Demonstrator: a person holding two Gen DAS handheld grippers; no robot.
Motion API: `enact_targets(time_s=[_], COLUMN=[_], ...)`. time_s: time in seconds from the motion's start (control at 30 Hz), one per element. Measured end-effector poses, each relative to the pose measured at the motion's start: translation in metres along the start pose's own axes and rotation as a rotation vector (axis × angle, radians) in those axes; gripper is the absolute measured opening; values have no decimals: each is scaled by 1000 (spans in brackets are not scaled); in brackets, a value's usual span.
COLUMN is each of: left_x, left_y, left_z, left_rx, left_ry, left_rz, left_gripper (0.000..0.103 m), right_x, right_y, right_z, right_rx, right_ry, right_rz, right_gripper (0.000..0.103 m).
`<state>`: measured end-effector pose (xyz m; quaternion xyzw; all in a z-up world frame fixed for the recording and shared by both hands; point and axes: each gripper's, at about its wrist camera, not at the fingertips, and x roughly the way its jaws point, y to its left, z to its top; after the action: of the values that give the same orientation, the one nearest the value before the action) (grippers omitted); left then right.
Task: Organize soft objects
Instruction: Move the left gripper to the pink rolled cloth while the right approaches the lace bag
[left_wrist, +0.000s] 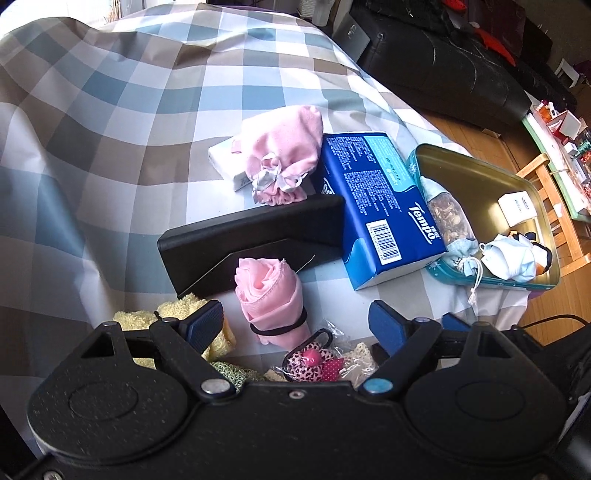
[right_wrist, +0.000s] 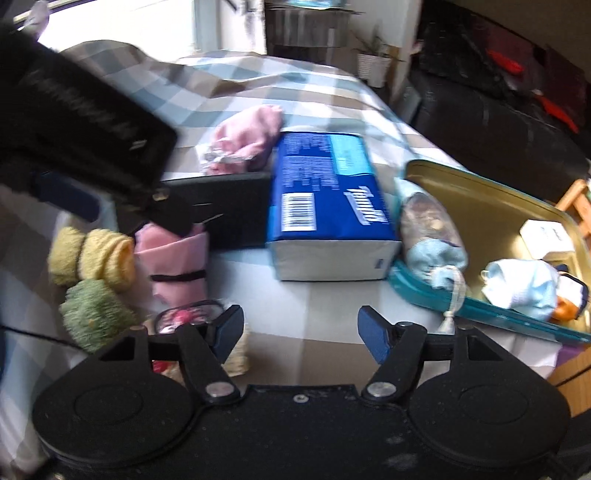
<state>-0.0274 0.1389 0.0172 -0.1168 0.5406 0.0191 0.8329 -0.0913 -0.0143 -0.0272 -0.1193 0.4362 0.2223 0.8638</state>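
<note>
Blue tissue pack (left_wrist: 373, 206) dead centre on the checked tablecloth (left_wrist: 110, 110), and the white word "Tempo" reads clearly on its side, barcode beside it; the small print above is too fine to read. In the right wrist view the same pack is blurred and its logo is only a smear. Left gripper (left_wrist: 295, 325) hangs with jaws apart and nothing between them, right above the rolled pink cloth (left_wrist: 269, 295) with its black band. Right gripper (right_wrist: 301, 332) is also spread, bare tablecloth between its pads. Behind the roll stands a black case (left_wrist: 251, 240), and past that a pink drawstring pouch (left_wrist: 284, 155) lies across a white packet (left_wrist: 225, 162) whose label is mostly covered. At the right, a teal tin (left_wrist: 491, 184) holds a sachet of dried bits (left_wrist: 447, 218), a pale blue bundle (left_wrist: 513, 258) and a white card (left_wrist: 517, 206), print illegible. Yellow towel roll (right_wrist: 96, 258) and green one (right_wrist: 96, 314) sit at the left, half hidden by the left gripper in its own view. A leopard-print bow (left_wrist: 314, 362) in crinkly wrap is cut off by the gripper body.
</note>
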Motion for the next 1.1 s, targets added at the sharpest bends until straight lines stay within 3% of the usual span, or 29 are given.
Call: enact_targets(time_s=[0.23, 0.47, 0.5, 0.6, 0.7, 0.93, 1.1], left_x=[1, 2, 3, 5, 8, 18, 30], left_y=[9, 15, 16, 17, 18, 13, 4], left_z=[-4, -5, -5, -6, -6, -7, -6], left_rx=[-57, -86, -89, -94, -101, -81, -51], left_ry=[1, -1, 1, 7, 12, 30, 37], left_rz=[-15, -18, -14, -2, 9, 31, 38], left_gripper=[82, 82, 82, 82, 82, 82, 82], right_x=[2, 28, 30, 27, 26, 23, 22], right_y=[39, 55, 55, 50, 40, -2, -12], right_z=[-5, -7, -6, -2, -3, -6, -13], right_rx=[-118, -158, -159, -153, -158, -52, -1], right_ry=[8, 84, 93, 124, 128, 153, 161], right_rz=[93, 103, 110, 171, 136, 54, 48], right_gripper=[74, 73, 72, 52, 47, 47, 49])
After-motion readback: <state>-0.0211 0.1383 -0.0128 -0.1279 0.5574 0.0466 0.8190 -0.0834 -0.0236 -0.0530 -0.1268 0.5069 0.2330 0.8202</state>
